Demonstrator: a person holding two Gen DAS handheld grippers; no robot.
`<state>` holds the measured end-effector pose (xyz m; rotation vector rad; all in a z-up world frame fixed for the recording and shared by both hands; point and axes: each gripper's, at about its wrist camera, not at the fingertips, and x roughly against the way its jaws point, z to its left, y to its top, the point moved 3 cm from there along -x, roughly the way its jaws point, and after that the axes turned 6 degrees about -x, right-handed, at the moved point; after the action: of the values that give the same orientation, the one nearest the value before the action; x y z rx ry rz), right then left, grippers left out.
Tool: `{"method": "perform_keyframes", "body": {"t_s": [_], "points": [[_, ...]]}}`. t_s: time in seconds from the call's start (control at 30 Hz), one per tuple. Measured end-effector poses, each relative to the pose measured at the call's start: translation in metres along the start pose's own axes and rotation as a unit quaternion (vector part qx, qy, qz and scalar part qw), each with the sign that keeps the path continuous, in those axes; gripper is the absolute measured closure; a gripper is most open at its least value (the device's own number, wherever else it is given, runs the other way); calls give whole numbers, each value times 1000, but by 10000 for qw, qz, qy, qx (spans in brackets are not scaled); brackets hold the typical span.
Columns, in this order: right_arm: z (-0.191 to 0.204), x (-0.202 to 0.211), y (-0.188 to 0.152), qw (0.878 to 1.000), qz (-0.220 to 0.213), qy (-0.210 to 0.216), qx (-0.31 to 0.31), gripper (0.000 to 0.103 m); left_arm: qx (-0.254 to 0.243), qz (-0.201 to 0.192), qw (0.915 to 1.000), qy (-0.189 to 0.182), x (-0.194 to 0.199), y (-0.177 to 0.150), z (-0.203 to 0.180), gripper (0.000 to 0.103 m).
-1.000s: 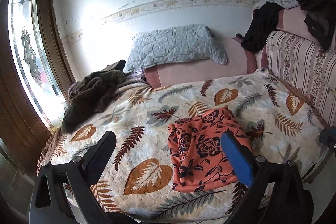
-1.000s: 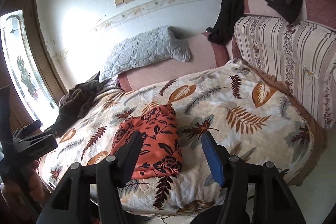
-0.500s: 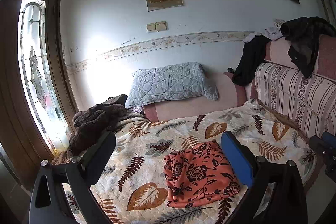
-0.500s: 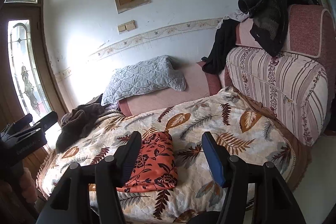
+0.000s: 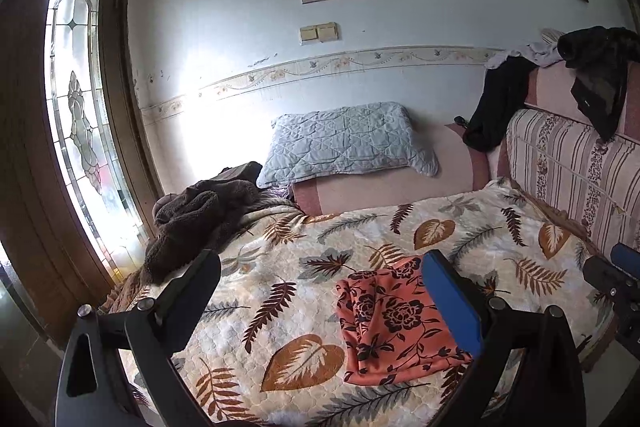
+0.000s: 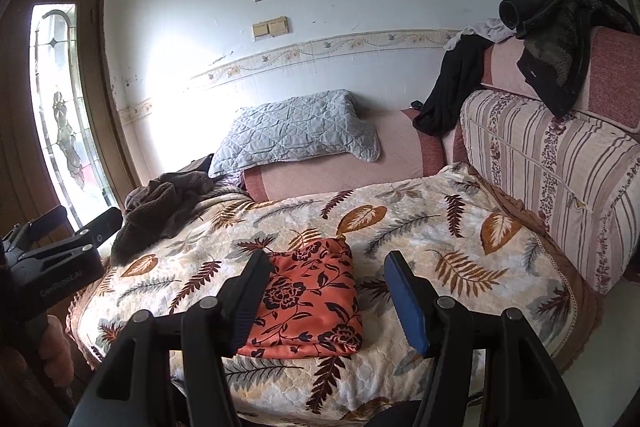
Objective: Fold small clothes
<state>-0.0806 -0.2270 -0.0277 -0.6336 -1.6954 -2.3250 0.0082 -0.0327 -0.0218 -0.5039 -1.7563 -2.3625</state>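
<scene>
A folded orange garment with dark flowers [image 5: 394, 323] lies flat near the front edge of the leaf-patterned bedspread [image 5: 320, 247]. It also shows in the right wrist view [image 6: 310, 297]. My left gripper [image 5: 320, 291] is open and empty, held back from the bed, left of the garment. My right gripper [image 6: 328, 291] is open and empty, held back in front of the garment. Neither touches the cloth.
A brown fleece garment [image 5: 192, 215] is heaped at the bed's back left. A grey quilted pillow [image 5: 348, 143] leans on the pink bolster. Dark clothes [image 6: 556, 35] hang over the striped sofa back [image 6: 560, 163] on the right. A glass door [image 5: 80, 131] stands left.
Both grippers pulled back and tilted up from the bed, so the garment looks smaller and lower. The garment itself stays folded in place.
</scene>
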Motion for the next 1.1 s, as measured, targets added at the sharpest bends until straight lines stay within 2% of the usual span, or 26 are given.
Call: {"method": "perform_keyframes", "body": {"t_s": [0.27, 0.47, 1.1], "points": [[34, -17, -11, 9992, 230, 117, 291, 39, 157, 120, 9998, 56, -11, -11, 21, 3], [48, -20, -13, 9990, 244, 138, 348, 39, 254, 88, 9996, 124, -13, -16, 30, 3], [57, -28, -17, 9988, 251, 59, 406, 39, 357, 116, 9992, 141, -18, -26, 42, 3]]}}
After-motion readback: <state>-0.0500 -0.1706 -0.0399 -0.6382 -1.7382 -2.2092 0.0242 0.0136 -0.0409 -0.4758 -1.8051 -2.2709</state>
